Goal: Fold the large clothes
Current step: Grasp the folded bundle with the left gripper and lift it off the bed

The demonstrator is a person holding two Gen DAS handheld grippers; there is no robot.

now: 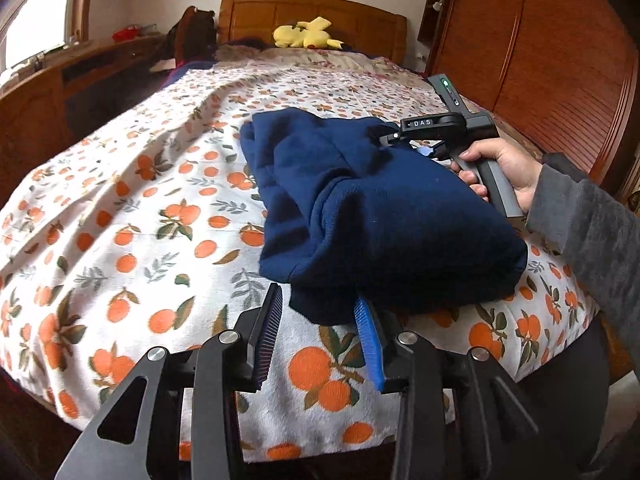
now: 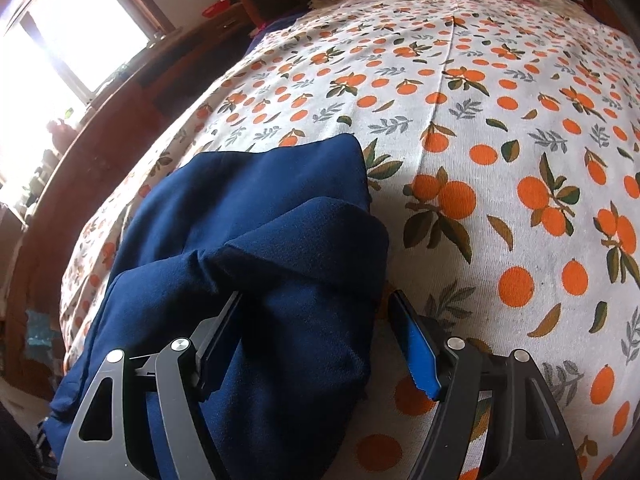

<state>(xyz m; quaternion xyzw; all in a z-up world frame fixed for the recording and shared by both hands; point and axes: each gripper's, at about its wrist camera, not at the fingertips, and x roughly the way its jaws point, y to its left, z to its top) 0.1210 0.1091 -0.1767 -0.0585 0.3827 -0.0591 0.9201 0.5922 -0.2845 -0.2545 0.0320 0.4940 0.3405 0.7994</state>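
Observation:
A navy blue garment lies folded in a thick bundle on the orange-print bedsheet, near the bed's front edge. My left gripper stands open at the bundle's near corner; the cloth's lowest edge lies just between its fingertips, and the pads do not press it. In the right wrist view the garment fills the lower left. My right gripper is open wide astride a raised fold, its left finger against the cloth and its right finger clear of the edge. A hand in a grey sleeve holds that gripper's handle behind the bundle.
A yellow plush toy lies by the wooden headboard. A wooden wardrobe runs along the right of the bed. A wooden ledge and bright window are on the left. The sheet stretches beyond the garment.

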